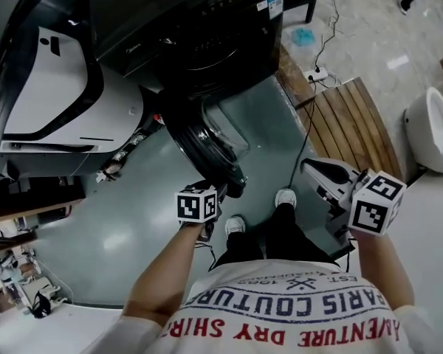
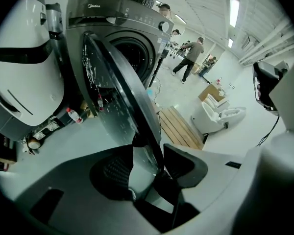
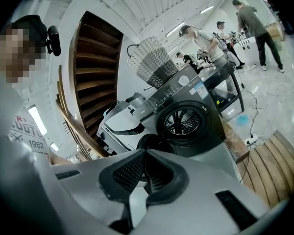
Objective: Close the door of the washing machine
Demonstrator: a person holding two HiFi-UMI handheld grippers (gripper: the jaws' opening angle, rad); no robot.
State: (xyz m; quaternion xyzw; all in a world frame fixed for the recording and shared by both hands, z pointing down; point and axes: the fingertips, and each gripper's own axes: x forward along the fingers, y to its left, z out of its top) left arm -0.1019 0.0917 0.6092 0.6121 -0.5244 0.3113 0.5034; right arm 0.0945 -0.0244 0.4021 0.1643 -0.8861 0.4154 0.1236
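The dark washing machine [image 1: 199, 21] stands at the top of the head view. Its round door [image 1: 207, 142] is swung open toward me. My left gripper [image 1: 223, 190] is at the door's outer edge. In the left gripper view the door [image 2: 112, 92] runs edge-on between the jaws of the left gripper [image 2: 149, 168]. A strip of floor shows between the left pad and the rim, so the jaws stand open around it. My right gripper [image 1: 308, 168] hangs in the air to the right, its pads meeting. From the right gripper [image 3: 144, 155] I see the machine's drum [image 3: 183, 121] straight ahead.
A white appliance [image 1: 52, 87] stands left of the machine. A wooden pallet [image 1: 351, 127] and a power strip [image 1: 317, 74] lie to the right, and a white toilet [image 1: 432, 127] stands beyond them. Bottles [image 2: 73, 115] lie by the machine's base. A wicker basket [image 3: 152, 60] tops it. People [image 2: 191, 53] stand far behind.
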